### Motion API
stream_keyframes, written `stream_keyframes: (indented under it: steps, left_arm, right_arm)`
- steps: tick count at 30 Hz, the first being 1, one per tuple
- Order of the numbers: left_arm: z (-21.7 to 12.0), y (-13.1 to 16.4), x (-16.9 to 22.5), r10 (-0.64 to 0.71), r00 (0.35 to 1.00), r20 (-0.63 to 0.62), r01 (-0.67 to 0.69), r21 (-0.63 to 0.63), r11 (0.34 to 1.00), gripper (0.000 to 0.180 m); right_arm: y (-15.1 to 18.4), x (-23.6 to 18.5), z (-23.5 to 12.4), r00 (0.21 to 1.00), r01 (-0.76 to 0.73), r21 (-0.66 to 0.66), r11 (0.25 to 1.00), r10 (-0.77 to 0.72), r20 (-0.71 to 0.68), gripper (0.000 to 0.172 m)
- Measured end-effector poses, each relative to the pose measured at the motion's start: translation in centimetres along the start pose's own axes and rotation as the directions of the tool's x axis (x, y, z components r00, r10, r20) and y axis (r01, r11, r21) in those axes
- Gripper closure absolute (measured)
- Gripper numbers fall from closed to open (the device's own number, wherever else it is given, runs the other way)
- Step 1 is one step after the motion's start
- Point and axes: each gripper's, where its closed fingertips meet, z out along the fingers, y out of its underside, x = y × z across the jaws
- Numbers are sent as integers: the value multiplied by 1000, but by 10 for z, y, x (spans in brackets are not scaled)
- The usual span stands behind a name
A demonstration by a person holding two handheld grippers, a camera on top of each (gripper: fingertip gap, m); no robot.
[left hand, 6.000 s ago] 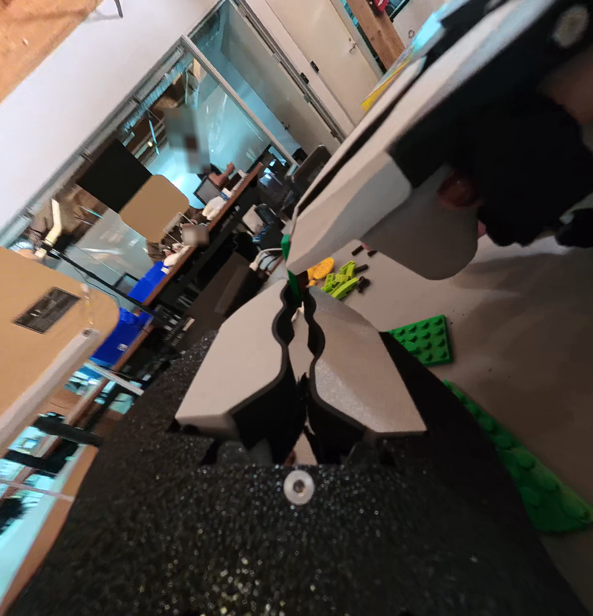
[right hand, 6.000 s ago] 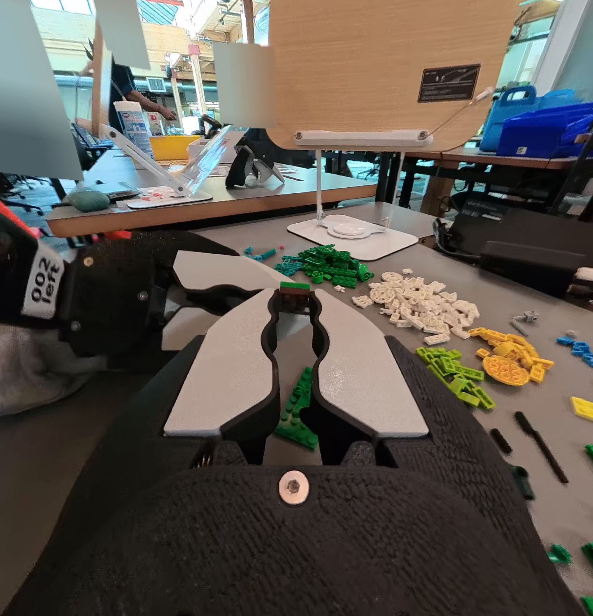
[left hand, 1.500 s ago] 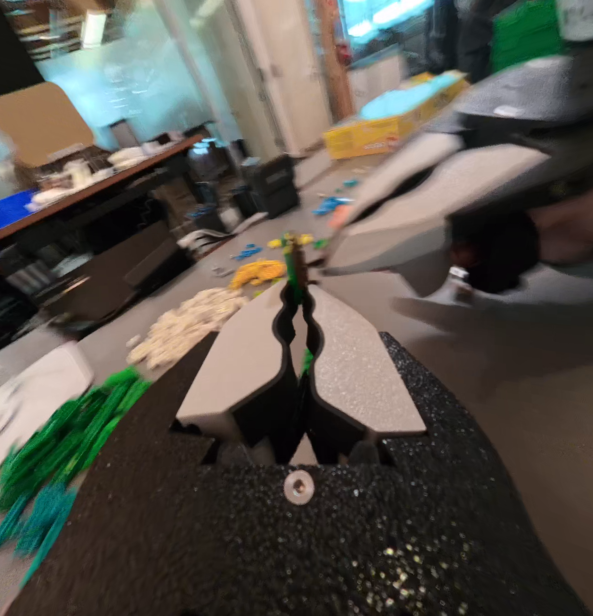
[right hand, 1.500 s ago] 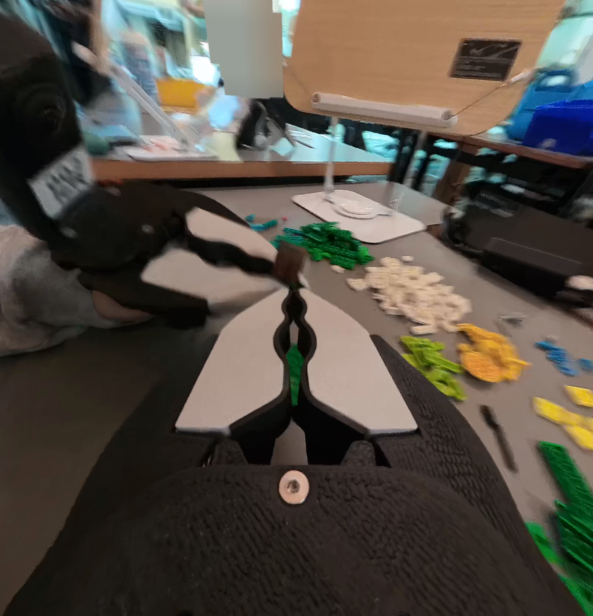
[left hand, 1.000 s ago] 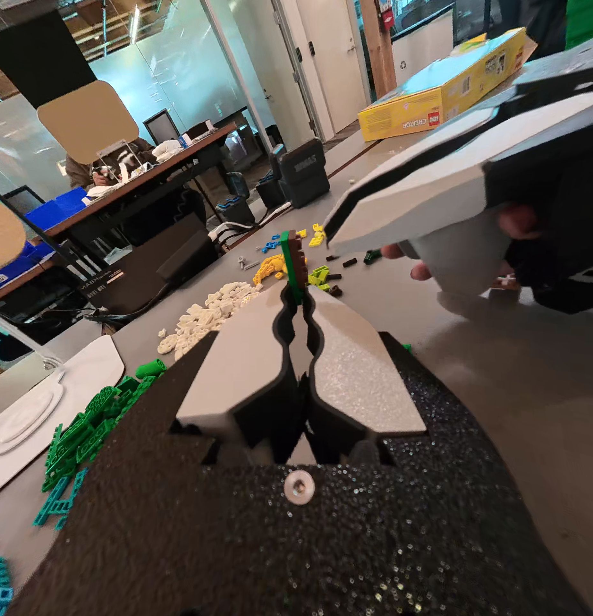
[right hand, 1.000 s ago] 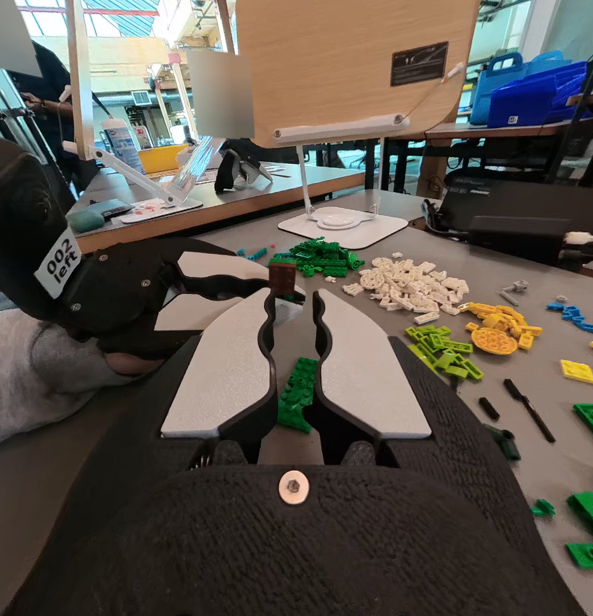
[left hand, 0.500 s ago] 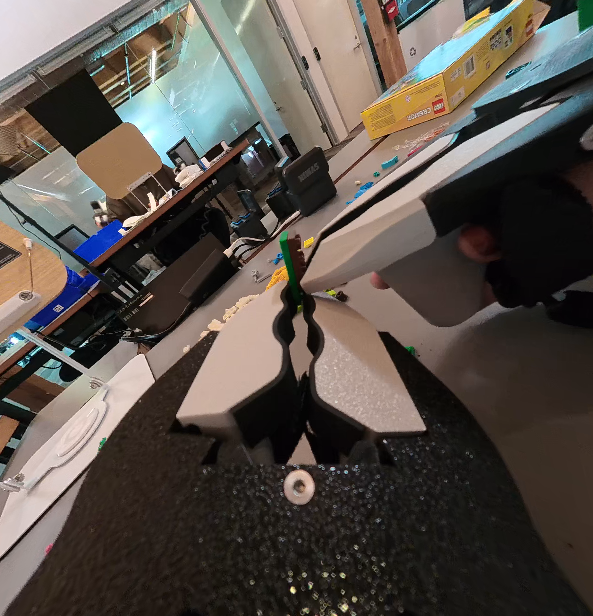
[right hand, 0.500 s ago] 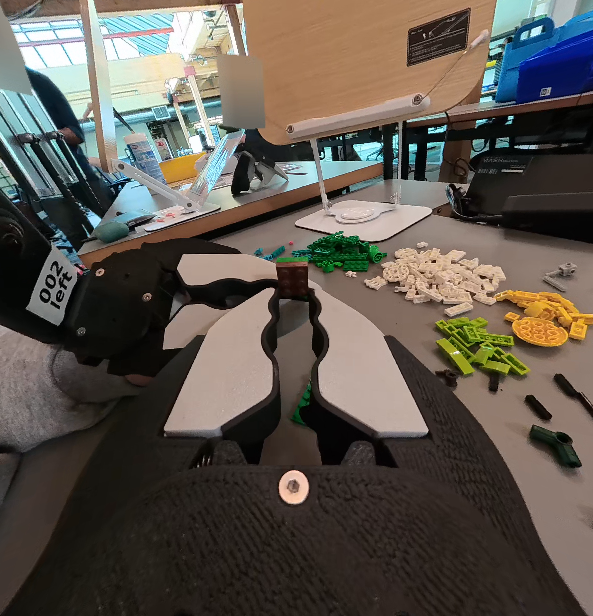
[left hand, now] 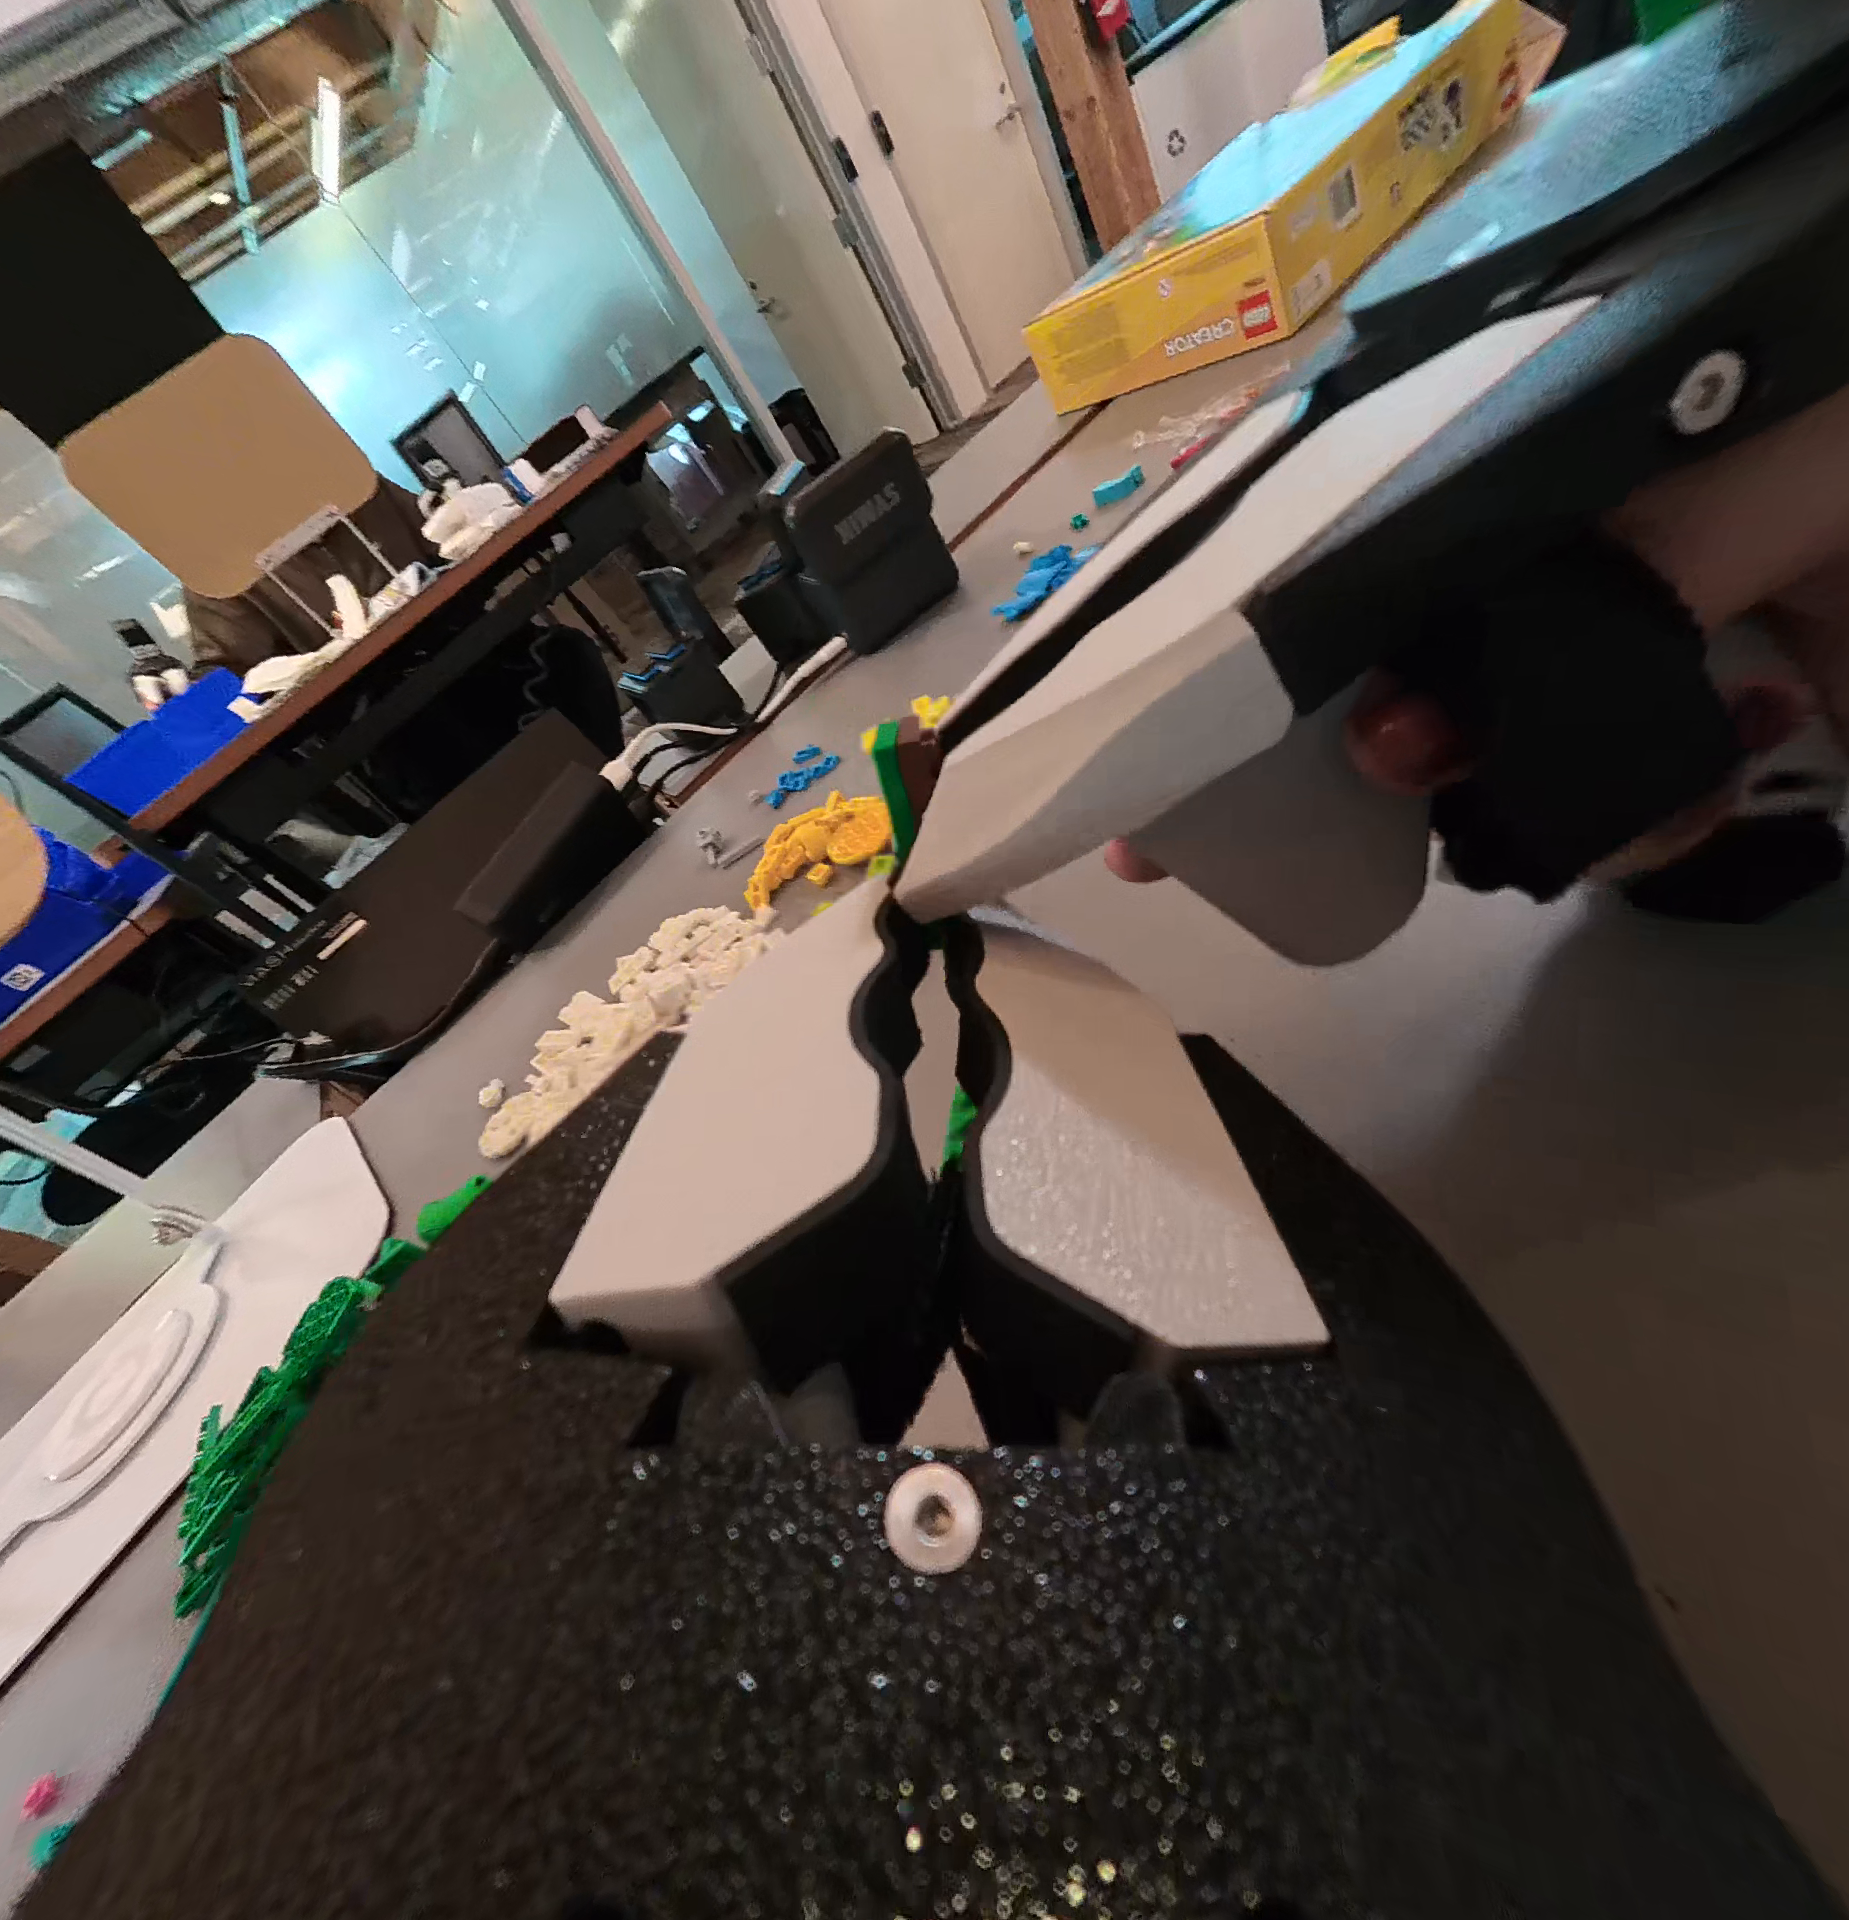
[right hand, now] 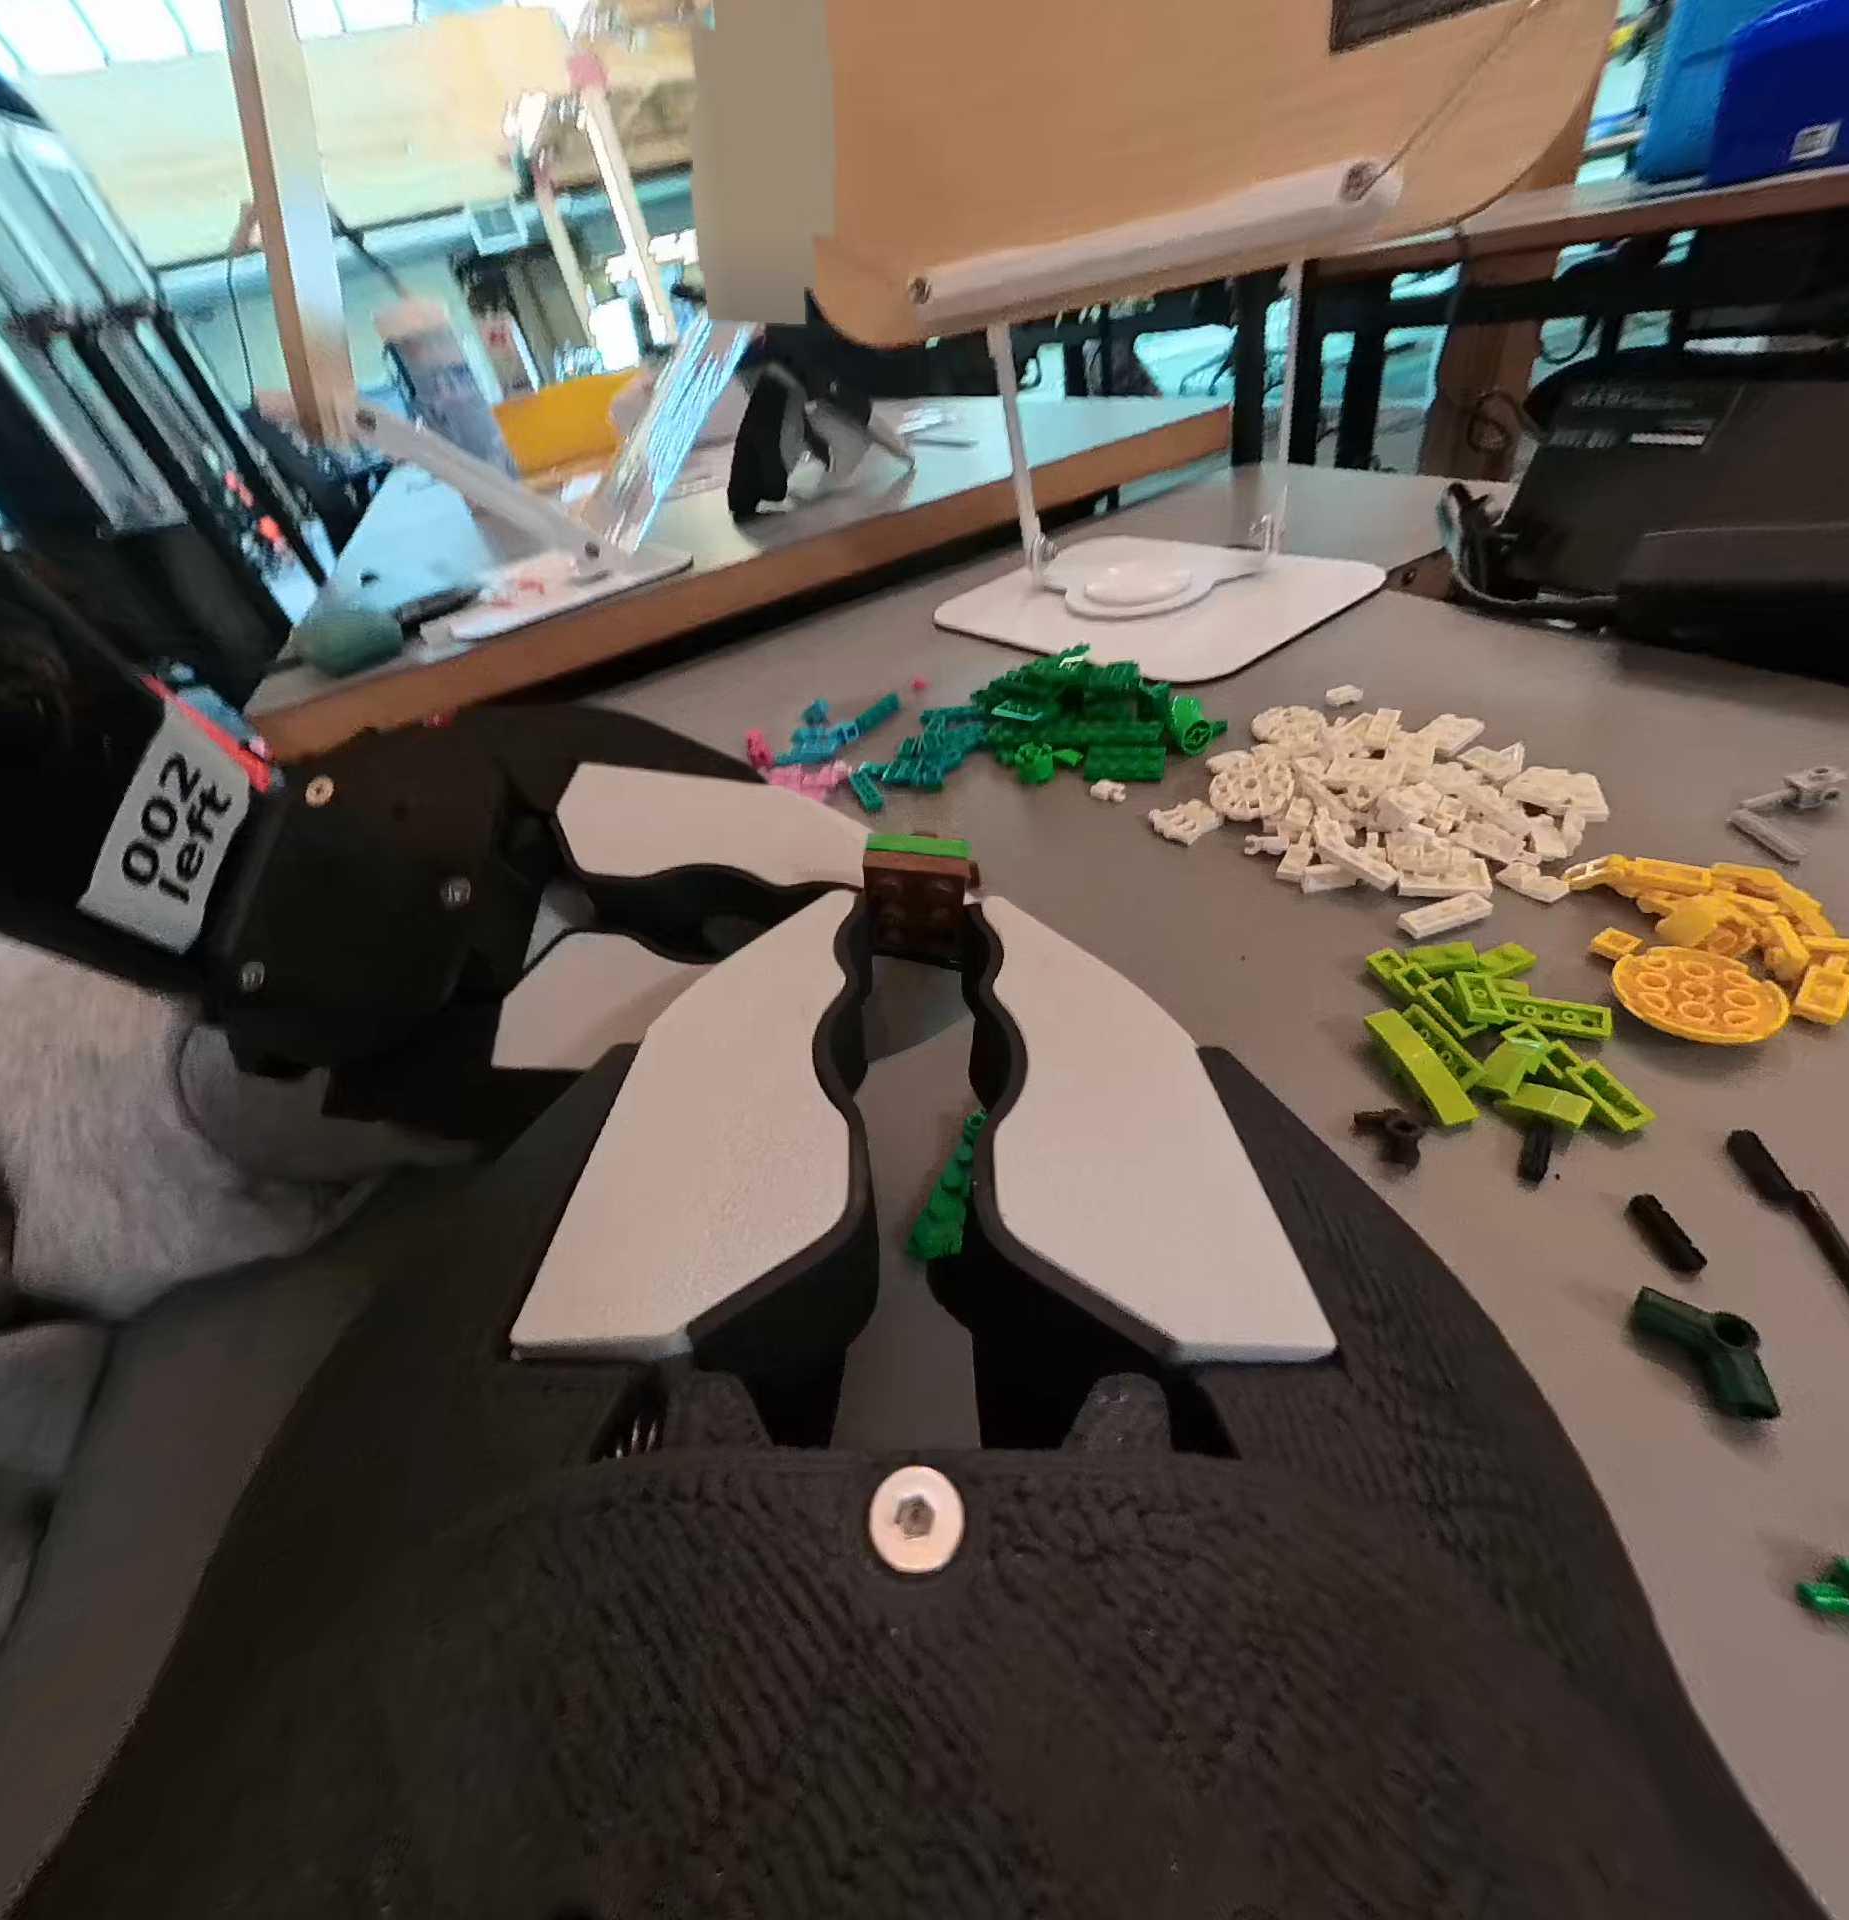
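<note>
The left gripper (left hand: 925, 914) pinches a green plate (left hand: 889, 800); the right gripper (right hand: 918, 914) squeezes the brown brick (right hand: 912, 906) stuck on it. Brick piles (right hand: 1398, 800) lie at two o'clock.

Grey table (right hand: 1159, 935) with brick piles: green (right hand: 1065, 717), white (right hand: 1387, 800), yellow (right hand: 1730, 956), lime (right hand: 1502, 1039)

The two tools meet tip to tip over the grey surface (right hand: 1159, 935), crowding the centre. Bare surface lies open at 6 to 9 o'clock. From 12 to 3 o'clock, piles of green bricks (right hand: 1076, 717), white pieces (right hand: 1398, 800), yellow pieces (right hand: 1720, 956) and lime pieces (right hand: 1502, 1029) block passage. A white stand base (right hand: 1159, 597) sits at 12 o'clock beyond them.
</note>
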Motion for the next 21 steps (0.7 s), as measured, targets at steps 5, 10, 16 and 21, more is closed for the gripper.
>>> stream_keyframes:
  steps: [5,10,16,21]
  left_arm:
    - [-3,3,16,59,989,-132,-60,-6,998,177]
    - [-10,2,35,114,962,-248,-114,13,993,177]
    - [-11,3,40,92,949,-303,-93,11,996,178]
    - [-7,6,33,54,962,-269,-58,-5,998,178]
  right_arm:
    - [12,-4,-9,981,186,-131,974,-175,88,156]
    - [22,-14,-24,930,342,-182,922,-305,204,156]
    - [35,-17,-33,887,441,-217,871,-385,254,157]
    - [37,-17,-30,900,411,-205,888,-359,248,157]
